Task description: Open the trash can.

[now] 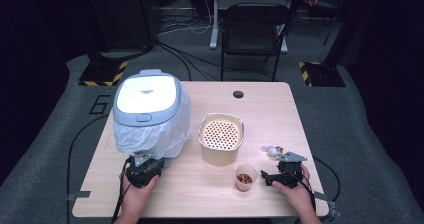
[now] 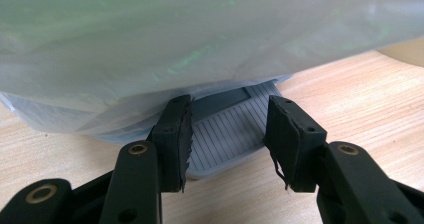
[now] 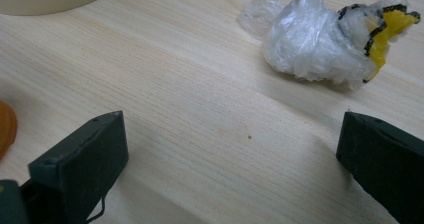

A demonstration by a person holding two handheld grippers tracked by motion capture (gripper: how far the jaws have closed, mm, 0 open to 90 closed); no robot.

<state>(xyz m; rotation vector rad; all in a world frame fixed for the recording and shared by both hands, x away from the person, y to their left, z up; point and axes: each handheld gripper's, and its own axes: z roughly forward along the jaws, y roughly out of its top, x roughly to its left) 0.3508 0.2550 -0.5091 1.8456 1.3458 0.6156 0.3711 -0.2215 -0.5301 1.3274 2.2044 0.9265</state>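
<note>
My left gripper (image 2: 227,136) stands open, its jaws straddling the ribbed foot pedal (image 2: 227,134) under the bag-lined bin (image 1: 150,111), ready to press it. My right gripper (image 3: 232,171) rests wide open, crumpled wrapper (image 3: 320,39) just ahead, cup of scraps (image 1: 246,176) beside it.

A perforated beige basket (image 1: 221,139) stands mid-table; a black chair (image 1: 255,29) waits beyond.

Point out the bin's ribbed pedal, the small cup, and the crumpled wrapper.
ribbed pedal (image 2: 227,136), left gripper view, on its grooved top face.
small cup (image 1: 245,178), high view, on its contents inside the rim.
crumpled wrapper (image 3: 310,36), right gripper view, on the clear plastic bulk.
</note>
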